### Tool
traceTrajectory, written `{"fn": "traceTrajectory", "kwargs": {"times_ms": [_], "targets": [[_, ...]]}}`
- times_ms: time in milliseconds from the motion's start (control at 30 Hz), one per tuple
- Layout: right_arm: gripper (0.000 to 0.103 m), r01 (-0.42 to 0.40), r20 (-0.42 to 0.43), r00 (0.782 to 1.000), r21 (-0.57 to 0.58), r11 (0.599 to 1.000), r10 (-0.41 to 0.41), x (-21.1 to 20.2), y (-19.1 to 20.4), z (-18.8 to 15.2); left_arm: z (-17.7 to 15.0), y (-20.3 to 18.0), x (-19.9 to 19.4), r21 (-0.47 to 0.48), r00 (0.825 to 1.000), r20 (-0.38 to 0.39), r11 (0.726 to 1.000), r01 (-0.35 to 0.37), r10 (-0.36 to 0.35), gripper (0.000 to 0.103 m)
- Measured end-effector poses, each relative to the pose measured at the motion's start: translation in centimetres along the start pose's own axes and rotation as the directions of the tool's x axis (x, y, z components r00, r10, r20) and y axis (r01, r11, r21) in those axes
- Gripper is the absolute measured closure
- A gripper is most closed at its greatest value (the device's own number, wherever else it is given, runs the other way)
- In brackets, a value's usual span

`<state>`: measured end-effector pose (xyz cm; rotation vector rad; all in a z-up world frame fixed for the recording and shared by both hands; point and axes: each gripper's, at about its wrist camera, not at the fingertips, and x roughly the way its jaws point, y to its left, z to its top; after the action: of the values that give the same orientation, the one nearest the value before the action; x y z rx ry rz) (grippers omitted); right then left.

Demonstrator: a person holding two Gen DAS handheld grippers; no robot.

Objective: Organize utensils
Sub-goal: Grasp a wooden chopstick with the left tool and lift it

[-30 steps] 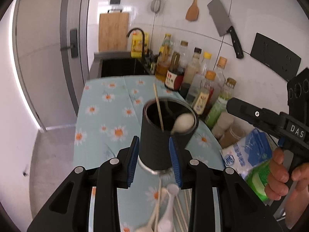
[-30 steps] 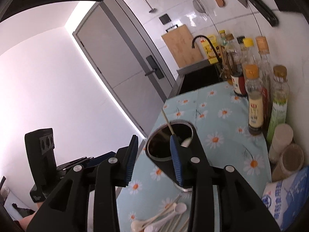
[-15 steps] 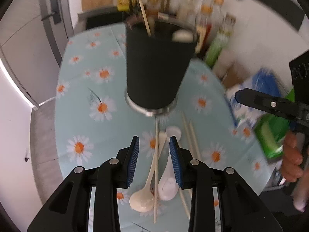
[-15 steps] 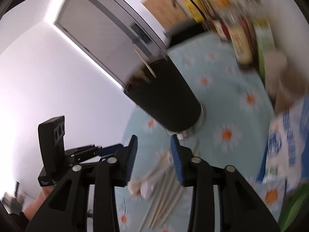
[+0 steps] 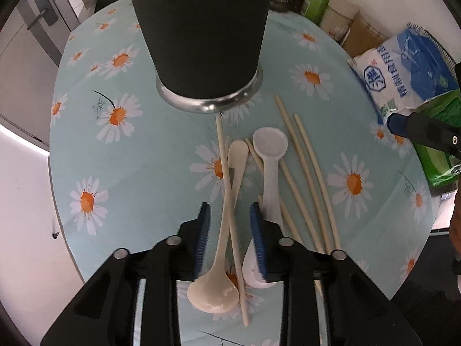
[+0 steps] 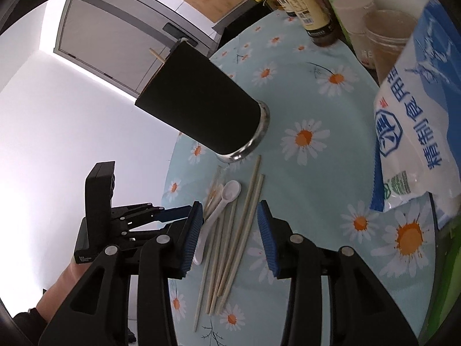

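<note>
1. My left gripper is narrowing, jaws just closing (pads not yet pressing) around the cream spoon and a chopstick.
2. My right gripper is gaping partly open over the chopsticks, holding nothing.
3. The black cup is standing at twelve o'clock.

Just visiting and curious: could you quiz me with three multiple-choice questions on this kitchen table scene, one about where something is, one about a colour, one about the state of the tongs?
1. The loose spoons and chopsticks lie
A. inside the cup
B. on the tablecloth
C. in the sink

2. The cup is
A. black
B. red
C. white

3. The left tongs are
A. clamped on the cup
B. open over a spoon handle
C. holding a bottle

B: chopsticks lie on the daisy tablecloth.
A: the cup has a black wall.
B: the left tongs straddle the cream spoon with gaps either side.
</note>
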<state>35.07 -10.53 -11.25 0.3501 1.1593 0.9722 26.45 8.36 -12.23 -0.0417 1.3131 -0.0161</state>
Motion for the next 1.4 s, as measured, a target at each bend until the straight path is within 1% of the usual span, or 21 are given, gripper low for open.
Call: {"fn": "traceTrajectory", "kwargs": {"times_ms": [33, 100, 300, 500, 667, 900, 1100, 1200, 1300, 1400], "targets": [[0.062, -0.002, 0.0, 1.0, 0.002, 1.0, 0.002, -0.1, 0.0, 0.0, 0.1, -0.1, 0.1, 0.003, 1.0, -0.006, 1.0, 0.003, -0.003, 0.078], [0.062, -0.004, 0.002, 1.0, 0.004, 1.0, 0.004, -0.1, -0.2, -0.1, 0.3, -0.2, 0.4, 0.015, 1.0, -0.02, 1.0, 0.004, -0.003, 0.083], [0.062, -0.009, -0.004, 1.0, 0.017, 1.0, 0.009, -0.1, -0.6, -0.5, 0.6, -0.4, 1.2, 0.029, 0.998, -0.057, 1.0, -0.007, 0.009, 0.087], [0.062, -0.004, -0.008, 1.0, 0.019, 1.0, 0.004, -0.1, -0.5, -0.6, 1.0, -0.7, 1.6, 0.055, 0.998, -0.06, 0.998, -0.022, 0.025, 0.095], [0.062, 0.005, -0.013, 1.0, 0.019, 1.0, -0.005, 0.1, -0.4, -0.6, 1.3, -1.3, 1.8, 0.073, 0.998, -0.06, 0.997, -0.029, 0.034, 0.095], [0.062, 0.008, -0.016, 1.0, 0.021, 1.0, -0.007, 0.3, -0.4, -0.5, 1.3, -1.4, 1.9, 0.055, 0.998, -0.061, 0.998, -0.012, 0.015, 0.096], [0.062, 0.015, -0.034, 0.999, 0.019, 1.0, -0.015, 0.8, -0.5, -0.7, 1.1, 0.4, 1.4, -0.007, 0.997, -0.059, 0.999, 0.054, -0.054, 0.096], [0.062, 0.017, -0.039, 0.999, 0.02, 1.0, -0.016, 1.1, -0.4, -0.7, 1.1, 1.4, 1.1, -0.023, 0.998, -0.043, 0.998, 0.051, -0.052, 0.096], [0.062, 0.018, -0.047, 0.999, 0.016, 1.0, -0.017, 1.3, -0.4, -0.8, 1.1, 2.4, 0.9, -0.058, 0.997, -0.035, 0.996, 0.067, -0.069, 0.096], [0.062, 0.022, -0.057, 0.998, 0.01, 1.0, -0.022, 1.6, -0.3, -0.9, 0.9, 2.9, 1.2, -0.078, 0.996, -0.044, 0.994, 0.077, -0.08, 0.096]]}}
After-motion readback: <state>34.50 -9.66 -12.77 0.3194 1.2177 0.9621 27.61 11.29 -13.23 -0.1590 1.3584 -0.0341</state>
